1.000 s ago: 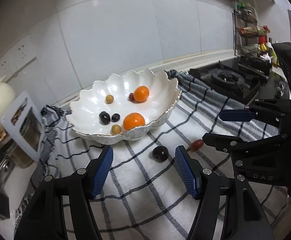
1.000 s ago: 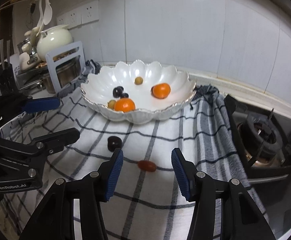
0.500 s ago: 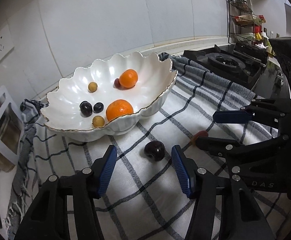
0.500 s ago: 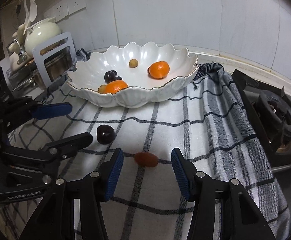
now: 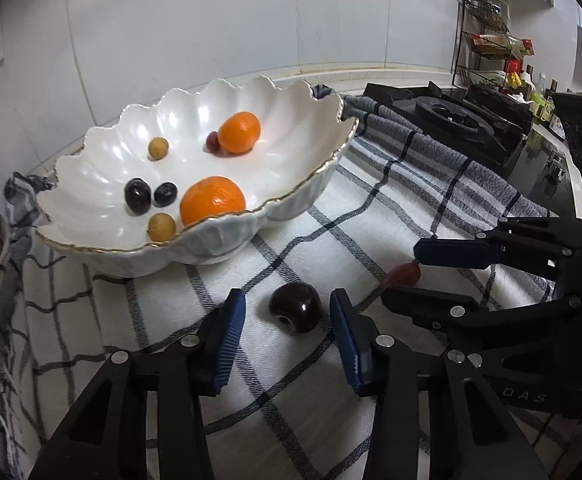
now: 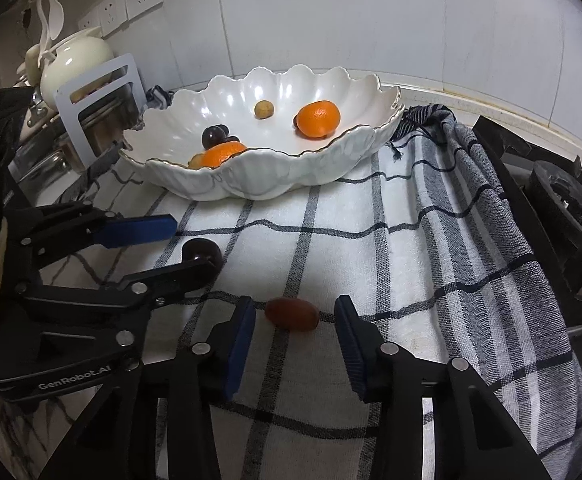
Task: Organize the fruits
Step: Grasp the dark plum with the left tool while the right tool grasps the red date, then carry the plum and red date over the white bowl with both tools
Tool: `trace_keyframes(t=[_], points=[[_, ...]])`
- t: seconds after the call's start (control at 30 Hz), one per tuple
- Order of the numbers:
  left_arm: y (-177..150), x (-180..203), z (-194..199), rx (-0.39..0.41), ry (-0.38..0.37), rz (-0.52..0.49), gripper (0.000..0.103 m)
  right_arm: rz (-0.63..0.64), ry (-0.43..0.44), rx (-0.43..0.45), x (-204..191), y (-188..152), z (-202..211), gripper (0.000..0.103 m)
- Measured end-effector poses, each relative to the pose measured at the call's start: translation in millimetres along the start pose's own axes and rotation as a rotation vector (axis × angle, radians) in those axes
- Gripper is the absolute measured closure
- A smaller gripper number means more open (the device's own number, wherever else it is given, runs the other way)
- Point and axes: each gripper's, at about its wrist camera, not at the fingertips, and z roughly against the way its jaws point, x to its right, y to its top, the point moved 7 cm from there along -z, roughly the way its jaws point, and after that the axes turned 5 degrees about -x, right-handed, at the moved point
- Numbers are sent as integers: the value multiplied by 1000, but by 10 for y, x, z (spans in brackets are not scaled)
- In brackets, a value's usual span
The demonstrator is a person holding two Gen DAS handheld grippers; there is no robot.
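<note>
A dark plum [image 5: 295, 307] lies on the checked cloth [image 5: 331, 216] between the spread blue pads of the left hand-held gripper [image 5: 287, 320], which have just been closing without touching it. The right hand-held gripper [image 6: 295, 326], also closing, likewise brackets a red date [image 6: 292, 313]. Beyond both sits the white scalloped bowl [image 5: 315, 184], holding two oranges [image 5: 213, 200], dark plums and small tan fruits.

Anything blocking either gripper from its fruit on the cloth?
Nothing visible. The dark plum lies between the left gripper's pads, and the red oval fruit between the right gripper's. Both sets of jaws have just been closing, with gaps left on each side. The white bowl sits beyond, apart.
</note>
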Motion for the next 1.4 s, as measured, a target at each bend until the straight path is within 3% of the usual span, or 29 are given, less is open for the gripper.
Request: trace_keyframes(t=[0.2, 0.37, 0.47, 0.97, 1.4], points=[[-6, -7, -63, -19, -25, 12, 63, -1, 18, -17, -18, 7, -58, 68], [-31, -9, -123, -39, -40, 40, 74, -8, 26, -19, -3, 13, -74, 73], [-35, -22, -105, -40, -47, 59, 74, -9, 28, -18, -4, 16, -75, 74], [-76, -30, 218, 5, 24, 167, 74, 18, 39, 20, -8, 0, 120, 74], [-4, 19, 659, 92, 111, 256, 74, 54, 56, 114, -25, 116, 534, 74]])
